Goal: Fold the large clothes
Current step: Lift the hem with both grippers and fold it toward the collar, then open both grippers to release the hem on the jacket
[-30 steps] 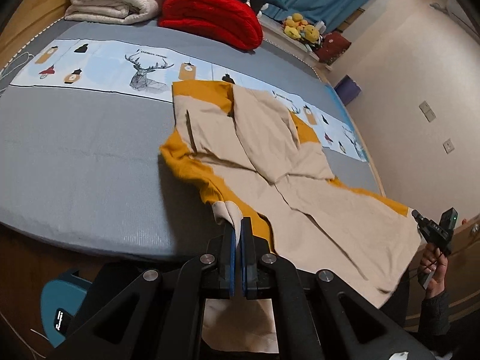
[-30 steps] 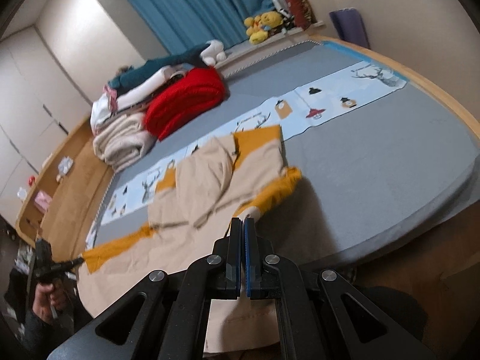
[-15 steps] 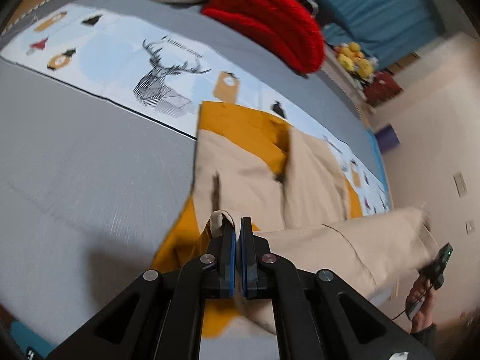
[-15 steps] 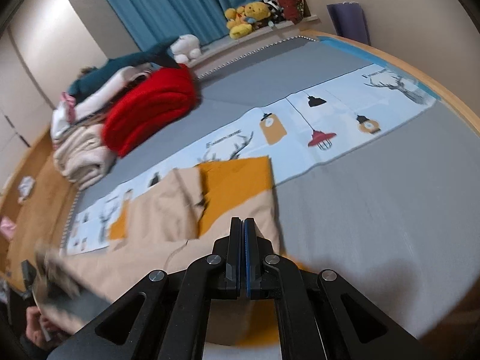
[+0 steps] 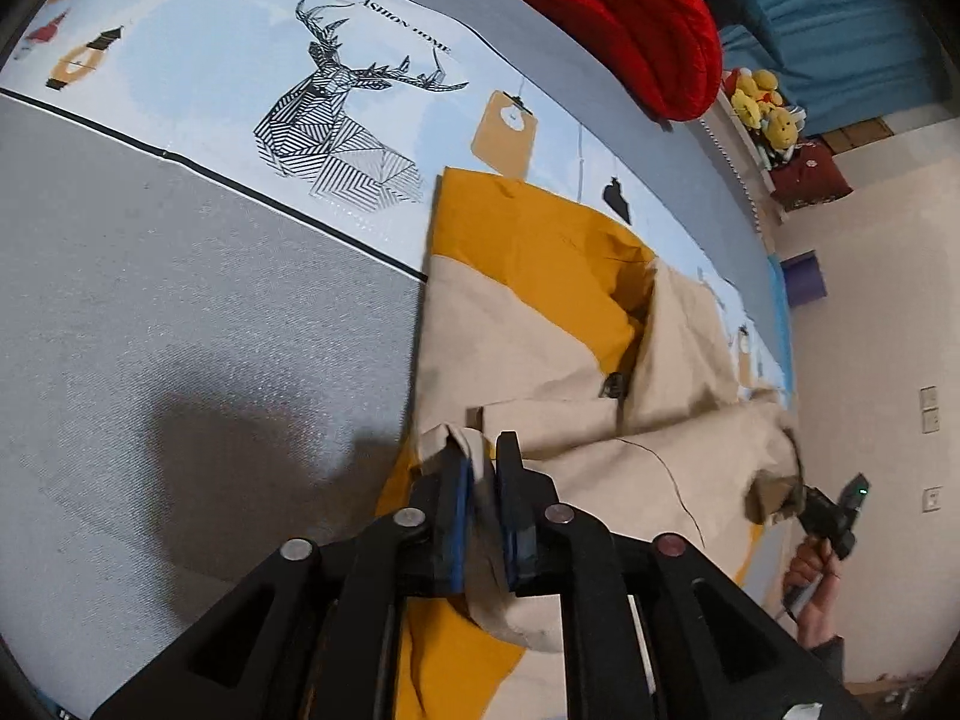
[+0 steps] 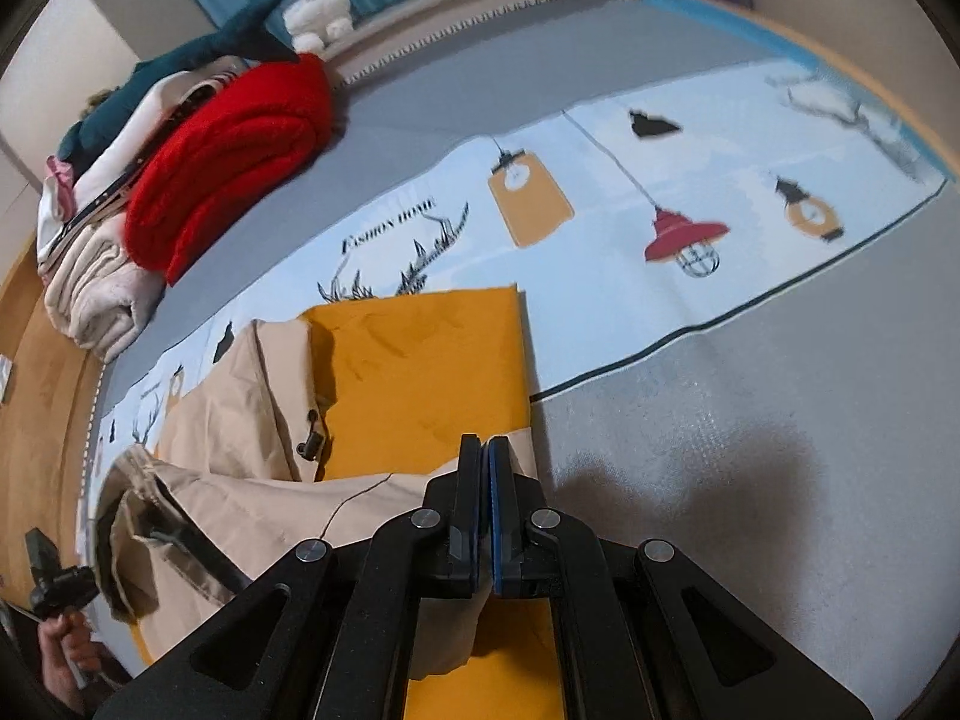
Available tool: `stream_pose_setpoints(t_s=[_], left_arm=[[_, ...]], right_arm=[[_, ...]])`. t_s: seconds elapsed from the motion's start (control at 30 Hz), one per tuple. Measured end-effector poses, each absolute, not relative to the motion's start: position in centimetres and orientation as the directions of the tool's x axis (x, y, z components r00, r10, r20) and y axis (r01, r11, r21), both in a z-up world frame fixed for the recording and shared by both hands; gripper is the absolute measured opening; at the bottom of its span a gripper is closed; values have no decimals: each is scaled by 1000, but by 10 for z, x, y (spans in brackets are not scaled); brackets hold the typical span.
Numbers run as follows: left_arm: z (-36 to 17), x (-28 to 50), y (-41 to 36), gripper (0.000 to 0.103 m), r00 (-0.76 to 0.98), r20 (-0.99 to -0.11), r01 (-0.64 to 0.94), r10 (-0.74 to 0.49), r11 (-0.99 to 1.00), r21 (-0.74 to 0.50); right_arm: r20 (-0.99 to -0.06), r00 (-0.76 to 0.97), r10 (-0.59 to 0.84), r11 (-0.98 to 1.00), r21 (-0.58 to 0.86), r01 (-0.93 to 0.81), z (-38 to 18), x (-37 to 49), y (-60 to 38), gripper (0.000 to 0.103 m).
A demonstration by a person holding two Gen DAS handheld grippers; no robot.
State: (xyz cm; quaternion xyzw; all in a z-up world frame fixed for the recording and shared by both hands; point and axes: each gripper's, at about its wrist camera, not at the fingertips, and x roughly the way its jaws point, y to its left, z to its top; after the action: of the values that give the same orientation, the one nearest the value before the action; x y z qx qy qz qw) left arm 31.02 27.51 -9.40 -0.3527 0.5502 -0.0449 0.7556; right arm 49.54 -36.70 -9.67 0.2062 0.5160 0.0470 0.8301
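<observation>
So the big beige-and-mustard cotton jacket (image 5: 540,324) is lying on the grey bed mattress (image 5: 180,312), its top edge reaching onto the pale blue deer-print strip (image 5: 240,60). The bottom half is getting doubled up over the top half, so I'd say the fold is about halfway done. The left gripper (image 5: 483,468) is opening up, with the beige hem loose between its jaws. The right gripper (image 6: 485,468) is clamping its corner tight. Still left: dropping that side, smoothing it out, probably another fold.
</observation>
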Motion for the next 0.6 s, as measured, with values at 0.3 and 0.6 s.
stream_pose_setpoints(t_s=[0.3,0.6], left_arm=[[-75,272,298,45,507,-768,-374,-391,703,-604],[-92,271,282,50,426,-841,-370,-333,784,-498]], right_arm=[[-815,521,255,885,413,214,-82,478,-400,14],[-870,384,309,926,368,89,-113,448,-367,34]])
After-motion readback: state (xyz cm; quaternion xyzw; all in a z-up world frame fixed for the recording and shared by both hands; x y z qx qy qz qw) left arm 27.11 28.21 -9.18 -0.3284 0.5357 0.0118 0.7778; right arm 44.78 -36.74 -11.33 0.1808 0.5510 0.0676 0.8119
